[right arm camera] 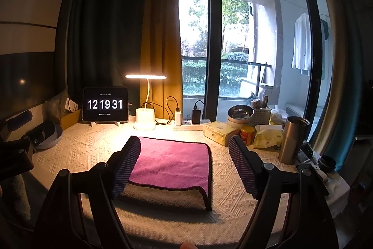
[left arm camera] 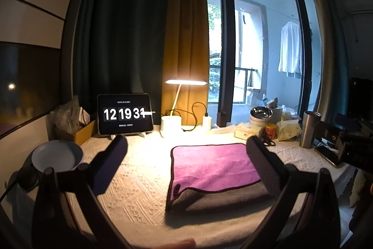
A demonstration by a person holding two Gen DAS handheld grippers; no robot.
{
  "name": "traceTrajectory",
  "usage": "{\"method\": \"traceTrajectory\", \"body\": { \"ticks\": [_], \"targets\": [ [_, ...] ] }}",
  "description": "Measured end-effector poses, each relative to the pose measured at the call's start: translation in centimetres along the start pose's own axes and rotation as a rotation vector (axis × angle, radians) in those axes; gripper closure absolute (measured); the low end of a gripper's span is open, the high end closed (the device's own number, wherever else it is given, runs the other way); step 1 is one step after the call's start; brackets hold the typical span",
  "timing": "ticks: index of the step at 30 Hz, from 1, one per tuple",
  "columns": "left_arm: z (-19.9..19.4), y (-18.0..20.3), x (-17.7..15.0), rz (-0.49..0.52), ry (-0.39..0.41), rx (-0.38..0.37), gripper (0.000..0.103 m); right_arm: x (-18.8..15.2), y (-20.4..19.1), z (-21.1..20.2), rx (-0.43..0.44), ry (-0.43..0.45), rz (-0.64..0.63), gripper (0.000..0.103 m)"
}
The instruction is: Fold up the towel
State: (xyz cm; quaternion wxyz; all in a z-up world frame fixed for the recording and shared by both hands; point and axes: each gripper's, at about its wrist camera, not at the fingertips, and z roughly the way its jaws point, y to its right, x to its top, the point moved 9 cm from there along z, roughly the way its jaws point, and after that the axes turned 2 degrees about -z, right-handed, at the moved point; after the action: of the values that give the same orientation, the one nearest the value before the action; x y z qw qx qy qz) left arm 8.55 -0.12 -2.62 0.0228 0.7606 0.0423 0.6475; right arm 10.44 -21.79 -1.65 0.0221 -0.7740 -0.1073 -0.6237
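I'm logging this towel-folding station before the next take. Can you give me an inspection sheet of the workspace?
Surface: table under a cream textured cloth, lit by a desk lamp.
Job's things: towel lies folded, purple side up, grey underside showing along the near edge.
Clutter: tablet clock, bowl, tissue box, steel bowl, metal tumbler, small jar, scissors.
Grippers: left hand-held gripper open, empty, above the table; right hand-held gripper open, empty, above the towel.
Cables: black cable from the charger on the power strip.
Surroundings: curtains, glass door, shirt hanging outside.
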Motion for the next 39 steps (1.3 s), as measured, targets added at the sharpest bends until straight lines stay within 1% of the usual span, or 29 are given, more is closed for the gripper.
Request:
{"method": "traceTrajectory", "body": {
  "ticks": [7, 13, 39],
  "targets": [
    [-0.34, 0.08, 0.26, 0.005, 0.001, -0.007, 0.001, 0.04, -0.03, -0.07, -0.001, 0.001, 0.0, 0.022],
    [-0.31, -0.21, 0.45, -0.001, -0.004, 0.003, 0.001, 0.08, -0.21, 0.02, 0.003, -0.002, -0.002, 0.022],
    [-0.26, -0.56, 0.4, 0.001, -0.008, 0.007, 0.001, -0.18, -0.22, 0.31, 0.007, -0.008, 0.001, 0.022]
  ]
}}
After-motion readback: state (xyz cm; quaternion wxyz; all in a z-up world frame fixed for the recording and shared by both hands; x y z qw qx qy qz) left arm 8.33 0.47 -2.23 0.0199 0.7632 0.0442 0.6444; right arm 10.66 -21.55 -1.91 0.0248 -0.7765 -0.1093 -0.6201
